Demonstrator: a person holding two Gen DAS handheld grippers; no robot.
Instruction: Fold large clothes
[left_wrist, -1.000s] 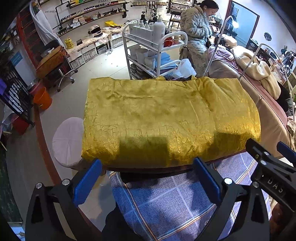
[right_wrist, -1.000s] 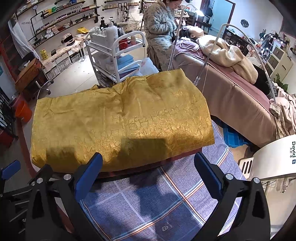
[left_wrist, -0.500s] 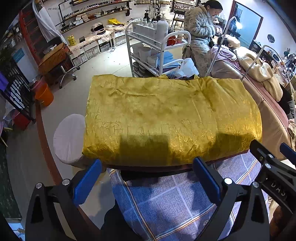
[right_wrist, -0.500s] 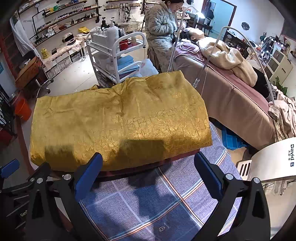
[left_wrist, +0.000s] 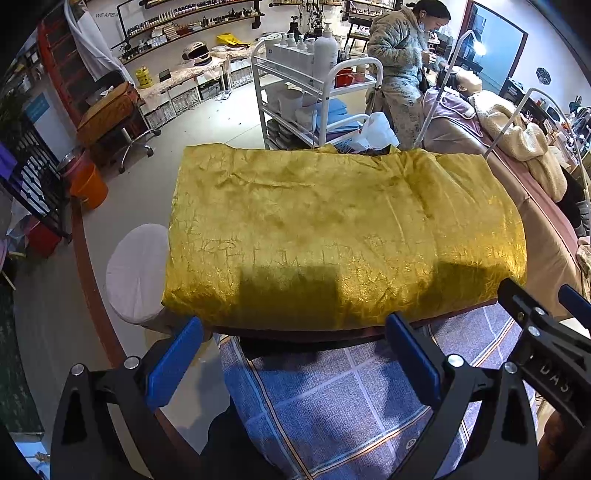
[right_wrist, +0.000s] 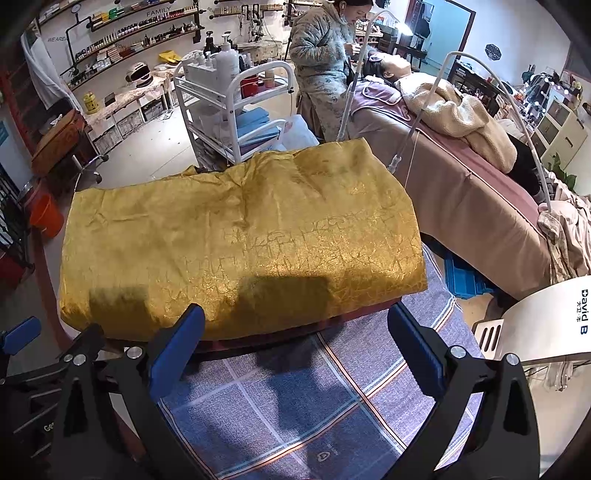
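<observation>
Salon room, busy: white metal trolley (left_wrist: 317, 96) and a person in a pale padded coat (left_wrist: 399, 55) stand just past the far edge of the bed. Left wrist view: left gripper (left_wrist: 293, 356) spread wide, holding nothing, hovering over the blue plaid cover (left_wrist: 332, 398) just short of the near edge of the shiny gold crinkled fabric (left_wrist: 332, 229), which lies folded into a thick rectangle across the bed; right gripper (left_wrist: 546, 325) pokes in at the right edge. Round white stool (left_wrist: 136, 273) sits beside the fabric's left end. Right wrist view: right gripper (right_wrist: 295, 354) also spread, empty, same standoff from the gold fabric (right_wrist: 240, 236). Risks, my read: fabric looks slick and stacked in layers, so a shallow pinch likely takes only the top layer and the fold splits. Uneven lift between the two sides would skew it. Far edge overhangs toward the trolley, so a hard pull or push could slide the whole bundle off the bed.
</observation>
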